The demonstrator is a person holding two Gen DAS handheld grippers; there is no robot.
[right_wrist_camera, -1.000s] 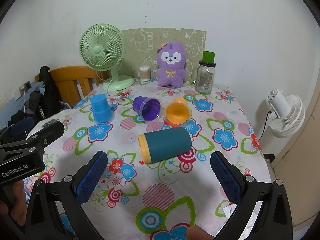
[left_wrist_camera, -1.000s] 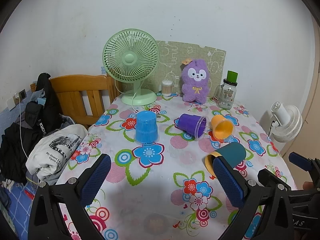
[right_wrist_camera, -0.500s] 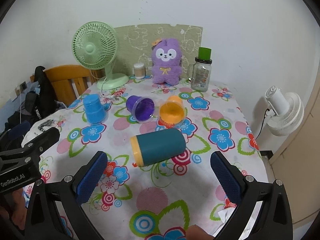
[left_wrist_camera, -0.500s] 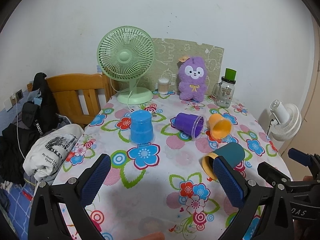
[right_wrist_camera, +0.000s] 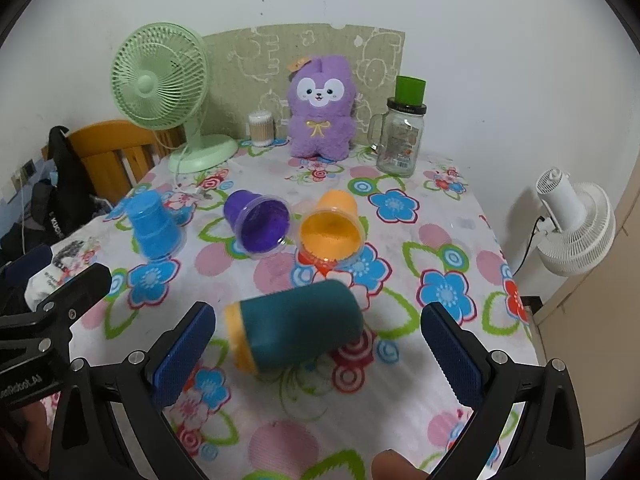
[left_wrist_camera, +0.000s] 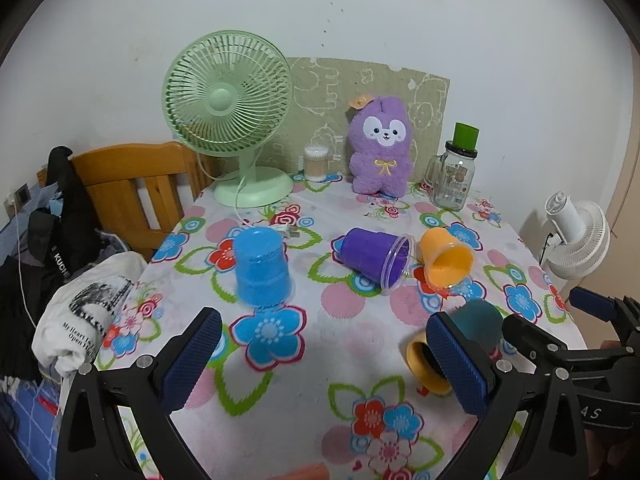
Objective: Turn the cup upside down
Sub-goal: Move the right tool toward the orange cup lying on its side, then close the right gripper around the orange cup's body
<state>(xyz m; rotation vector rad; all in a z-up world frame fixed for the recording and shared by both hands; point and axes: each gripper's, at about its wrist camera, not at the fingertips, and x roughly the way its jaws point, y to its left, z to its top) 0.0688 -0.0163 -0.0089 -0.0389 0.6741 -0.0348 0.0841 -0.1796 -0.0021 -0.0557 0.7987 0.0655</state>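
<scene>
Two blue-padded fingers frame the left wrist view: the left hand-held gripper (left_wrist_camera: 324,360) hangs low over the near part of the flowered tabletop (left_wrist_camera: 304,392), spread wide with nothing between its pads. A blue cup (left_wrist_camera: 261,268) stands upside down just beyond its left finger. Farther back a purple cup (left_wrist_camera: 372,258) and an orange cup (left_wrist_camera: 446,258) lie on their sides, close together, mouths toward the camera. The teal cup (left_wrist_camera: 478,324) with a yellow rim lies on its side just behind the right finger, which hides part of it. The right hand-held gripper (left_wrist_camera: 560,328) reaches in from the right edge — one blue pad shows at its tip, but its gap cannot be read here. A green fan (left_wrist_camera: 228,96), a purple plush toy (left_wrist_camera: 382,146) and a glass jar (left_wrist_camera: 454,178) line the back.

From the right wrist view, the right hand-held gripper (right_wrist_camera: 318,352) is also spread wide and empty, level with the tabletop. The teal cup (right_wrist_camera: 296,326) lies between its fingers, touching neither — yellow mouth to the left, closed end to the right. The left hand-held gripper (right_wrist_camera: 56,304) juts in at the left edge.
</scene>
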